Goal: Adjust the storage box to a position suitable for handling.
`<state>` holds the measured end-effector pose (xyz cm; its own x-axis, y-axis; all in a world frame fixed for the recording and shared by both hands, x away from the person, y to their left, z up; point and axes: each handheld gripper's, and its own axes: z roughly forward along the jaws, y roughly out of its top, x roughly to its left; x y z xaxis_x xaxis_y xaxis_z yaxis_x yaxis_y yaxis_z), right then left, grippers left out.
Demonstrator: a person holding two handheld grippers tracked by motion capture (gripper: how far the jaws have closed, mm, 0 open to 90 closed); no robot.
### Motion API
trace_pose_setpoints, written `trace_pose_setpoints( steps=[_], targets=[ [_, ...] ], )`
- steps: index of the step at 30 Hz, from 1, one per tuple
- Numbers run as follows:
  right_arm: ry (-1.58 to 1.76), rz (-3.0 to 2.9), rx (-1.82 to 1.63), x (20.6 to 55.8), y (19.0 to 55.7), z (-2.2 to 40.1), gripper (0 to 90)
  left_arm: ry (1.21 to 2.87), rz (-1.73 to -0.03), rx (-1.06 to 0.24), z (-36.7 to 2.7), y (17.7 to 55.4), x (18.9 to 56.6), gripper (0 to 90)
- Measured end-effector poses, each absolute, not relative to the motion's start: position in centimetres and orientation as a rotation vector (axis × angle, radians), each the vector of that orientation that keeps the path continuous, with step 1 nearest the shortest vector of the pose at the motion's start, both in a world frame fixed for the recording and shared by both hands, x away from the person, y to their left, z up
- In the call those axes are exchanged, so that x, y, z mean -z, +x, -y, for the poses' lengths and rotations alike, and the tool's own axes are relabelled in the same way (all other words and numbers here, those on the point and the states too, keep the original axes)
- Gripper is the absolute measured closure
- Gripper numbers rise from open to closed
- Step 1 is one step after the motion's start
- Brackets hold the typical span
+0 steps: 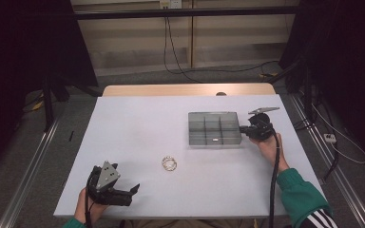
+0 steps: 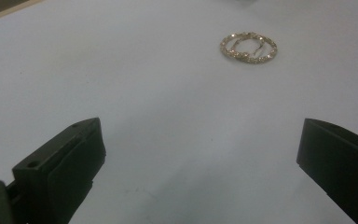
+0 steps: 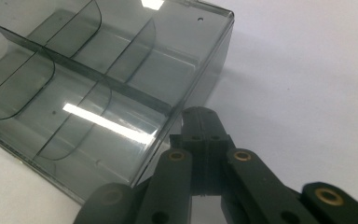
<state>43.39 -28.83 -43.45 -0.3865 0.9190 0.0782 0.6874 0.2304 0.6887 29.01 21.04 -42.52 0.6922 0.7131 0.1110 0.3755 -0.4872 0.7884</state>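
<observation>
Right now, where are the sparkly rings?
In the high view the sparkly rings lie on the white table, near its front middle, between the left tongs and the grey divided box, touching neither.

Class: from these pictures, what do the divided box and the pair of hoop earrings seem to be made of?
Divided box: smoky see-through plastic, glossy; lights reflect off it and the dividers show through. Hoop earrings: probably gold-toned metal set with small sparkling stones, though the stones are too small to be sure.

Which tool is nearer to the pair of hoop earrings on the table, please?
The left. The left tool sits just short of the earrings, jaws open toward them. The right tool is farther off, shut against the organizer box.
</observation>
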Motion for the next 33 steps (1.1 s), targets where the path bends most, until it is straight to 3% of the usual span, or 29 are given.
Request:
trace_pose_setpoints(
  steps=[33],
  targets=[
    [1.425, -2.173, -0.981, 43.5, 43.3, 26.0, 90.0, 2.126, -0.823, -0.551, -21.0, 29.0, 42.5, 0.6]
  ],
)
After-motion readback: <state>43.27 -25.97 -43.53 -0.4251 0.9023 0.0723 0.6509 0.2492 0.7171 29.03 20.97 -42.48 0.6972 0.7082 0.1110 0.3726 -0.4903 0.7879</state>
